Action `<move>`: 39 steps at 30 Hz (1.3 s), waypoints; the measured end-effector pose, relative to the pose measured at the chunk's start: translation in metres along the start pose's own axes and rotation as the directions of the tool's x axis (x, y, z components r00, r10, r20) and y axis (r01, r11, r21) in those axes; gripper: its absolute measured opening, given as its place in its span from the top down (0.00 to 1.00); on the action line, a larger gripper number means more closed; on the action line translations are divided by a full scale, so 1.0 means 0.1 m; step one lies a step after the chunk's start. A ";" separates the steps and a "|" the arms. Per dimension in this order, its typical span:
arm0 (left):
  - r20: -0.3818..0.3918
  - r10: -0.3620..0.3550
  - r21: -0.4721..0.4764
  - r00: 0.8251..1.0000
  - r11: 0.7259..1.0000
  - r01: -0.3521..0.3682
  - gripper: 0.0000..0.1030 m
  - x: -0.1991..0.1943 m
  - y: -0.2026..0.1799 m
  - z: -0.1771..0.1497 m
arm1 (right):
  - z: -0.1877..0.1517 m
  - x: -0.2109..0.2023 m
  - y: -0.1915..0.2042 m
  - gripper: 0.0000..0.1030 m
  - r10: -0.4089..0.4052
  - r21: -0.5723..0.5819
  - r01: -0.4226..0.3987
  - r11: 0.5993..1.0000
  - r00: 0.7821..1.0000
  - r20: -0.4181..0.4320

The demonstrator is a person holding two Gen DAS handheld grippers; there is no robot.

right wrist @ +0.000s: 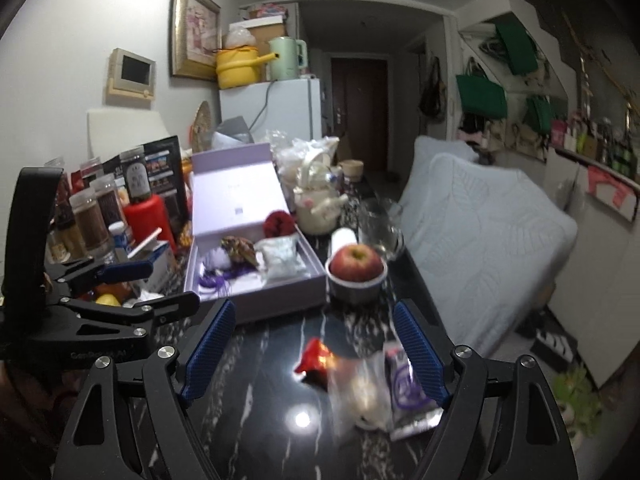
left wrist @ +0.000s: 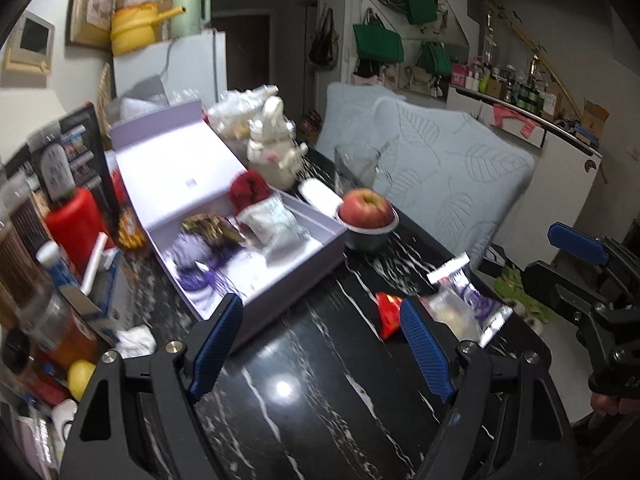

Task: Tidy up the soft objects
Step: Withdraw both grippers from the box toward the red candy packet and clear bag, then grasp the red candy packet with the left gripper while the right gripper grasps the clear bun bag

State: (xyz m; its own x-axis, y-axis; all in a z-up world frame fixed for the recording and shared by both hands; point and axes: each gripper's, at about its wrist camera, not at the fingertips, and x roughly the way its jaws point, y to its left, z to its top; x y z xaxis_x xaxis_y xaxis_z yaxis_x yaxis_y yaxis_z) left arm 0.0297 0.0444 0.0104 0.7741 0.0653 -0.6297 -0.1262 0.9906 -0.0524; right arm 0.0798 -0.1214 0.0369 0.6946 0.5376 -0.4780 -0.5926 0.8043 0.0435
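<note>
An open lilac box on the black marble table holds a red fluffy piece, a white packet, a brown-gold item and a purple fluffy thing. A red wrapper and a clear packet with purple print lie loose on the table. My right gripper hangs open over these two, pads touching neither. My left gripper is open over bare table by the box's near corner. The right gripper shows at the right edge of the left wrist view.
An apple in a grey bowl stands right of the box, with a glass and a cream teapot behind. Jars, a red can and cartons crowd the left side. Pale blue cushions line the table's right edge.
</note>
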 end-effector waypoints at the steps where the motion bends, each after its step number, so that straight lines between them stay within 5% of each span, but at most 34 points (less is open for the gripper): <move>1: -0.011 -0.006 0.004 1.000 1.000 0.006 0.22 0.03 -0.03 -0.03 | -0.05 0.00 -0.02 0.20 -0.006 0.003 0.006 1.000 1.000 -0.008; 24: -0.127 -0.124 0.028 0.984 0.991 0.128 0.22 0.42 -0.37 -0.54 | -1.08 0.30 -0.66 0.20 0.002 0.192 0.040 0.981 0.977 -0.214; 39: -0.164 -0.139 -0.014 0.977 0.990 0.139 0.22 0.76 -0.23 -0.49 | -0.91 0.88 -0.69 0.21 0.081 0.149 -0.046 0.988 0.968 -0.238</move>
State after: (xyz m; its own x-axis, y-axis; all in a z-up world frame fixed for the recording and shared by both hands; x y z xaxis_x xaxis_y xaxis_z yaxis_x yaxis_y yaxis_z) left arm 0.0608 0.0210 -0.0742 0.6719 -0.0936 -0.7347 -0.0260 0.9884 -0.1497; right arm 0.1446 -0.1527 -0.0873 0.5273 0.5256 -0.6676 -0.5568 0.8072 0.1957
